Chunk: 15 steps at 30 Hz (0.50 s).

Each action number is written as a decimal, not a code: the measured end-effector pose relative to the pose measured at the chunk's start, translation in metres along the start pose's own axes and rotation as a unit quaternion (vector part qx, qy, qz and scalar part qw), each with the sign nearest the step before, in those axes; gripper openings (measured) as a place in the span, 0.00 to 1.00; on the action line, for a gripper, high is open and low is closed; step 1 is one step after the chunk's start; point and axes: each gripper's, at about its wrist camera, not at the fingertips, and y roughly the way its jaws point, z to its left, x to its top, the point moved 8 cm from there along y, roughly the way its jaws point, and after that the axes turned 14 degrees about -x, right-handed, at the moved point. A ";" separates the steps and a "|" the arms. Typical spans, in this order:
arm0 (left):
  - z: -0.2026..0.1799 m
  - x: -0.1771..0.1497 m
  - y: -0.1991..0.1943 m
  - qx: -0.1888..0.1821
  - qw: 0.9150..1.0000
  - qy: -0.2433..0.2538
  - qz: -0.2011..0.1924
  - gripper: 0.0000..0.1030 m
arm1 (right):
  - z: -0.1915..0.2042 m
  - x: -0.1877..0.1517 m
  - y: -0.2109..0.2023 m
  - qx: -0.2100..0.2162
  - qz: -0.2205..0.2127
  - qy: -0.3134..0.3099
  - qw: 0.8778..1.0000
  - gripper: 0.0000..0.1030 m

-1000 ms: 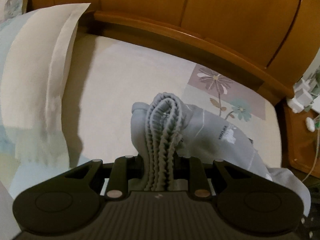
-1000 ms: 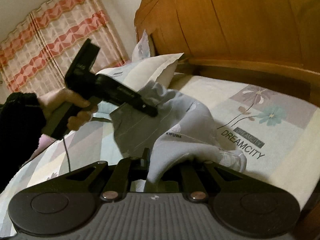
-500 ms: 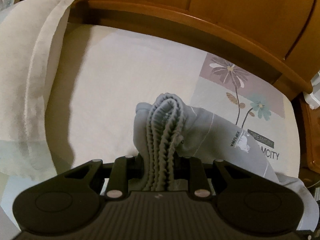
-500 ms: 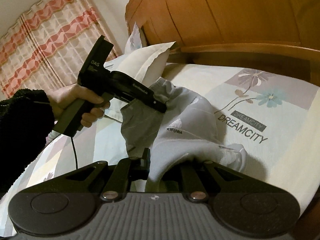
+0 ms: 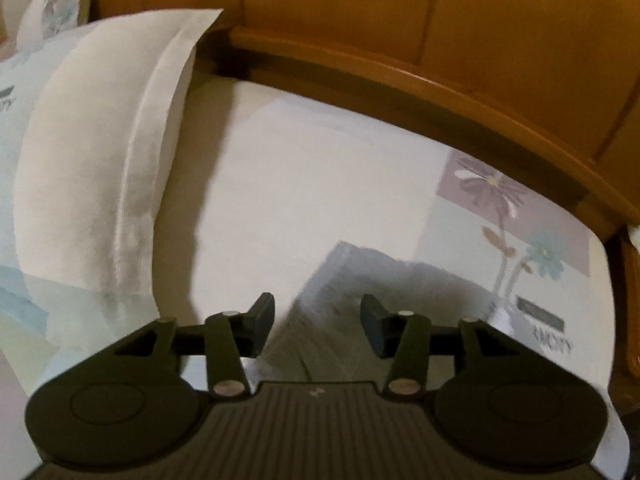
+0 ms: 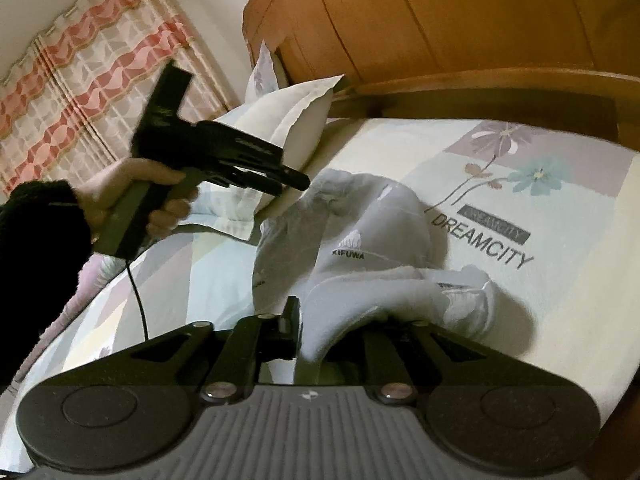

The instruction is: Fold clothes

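Observation:
A light grey garment with a ribbed waistband and a white "XIFUWA" logo (image 6: 352, 236) lies bunched on the bed. In the left wrist view its blurred grey cloth (image 5: 360, 280) lies below and between the fingers. My left gripper (image 5: 318, 326) is open and empty just above it; in the right wrist view it (image 6: 292, 180) hovers at the garment's far edge. My right gripper (image 6: 332, 332) is shut on a thick fold of the garment near the bed's right edge.
A white pillow (image 5: 100, 168) lies at the left, also seen in the right wrist view (image 6: 288, 120). The wooden headboard (image 5: 440, 40) curves behind the bed. The floral sheet (image 6: 540, 208) reads "DREAMCITY". Patterned curtains (image 6: 80, 72) hang at the far left.
My left gripper has opened and let go of the ribbed waistband, which dropped onto the bed. My right gripper still holds its fold and has barely moved.

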 end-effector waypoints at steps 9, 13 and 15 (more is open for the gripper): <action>-0.041 -0.088 -0.037 -0.051 0.998 0.026 0.004 0.50 | -0.027 -0.016 -0.016 0.061 0.051 0.113 0.990 0.69; -0.052 -0.135 -0.056 -0.065 0.998 0.014 -0.012 0.53 | -0.049 -0.024 -0.014 0.102 0.078 0.213 0.969 0.73; -0.057 -0.159 -0.066 -0.072 0.997 0.009 -0.020 0.56 | -0.058 -0.026 -0.011 0.122 0.084 0.268 0.952 0.75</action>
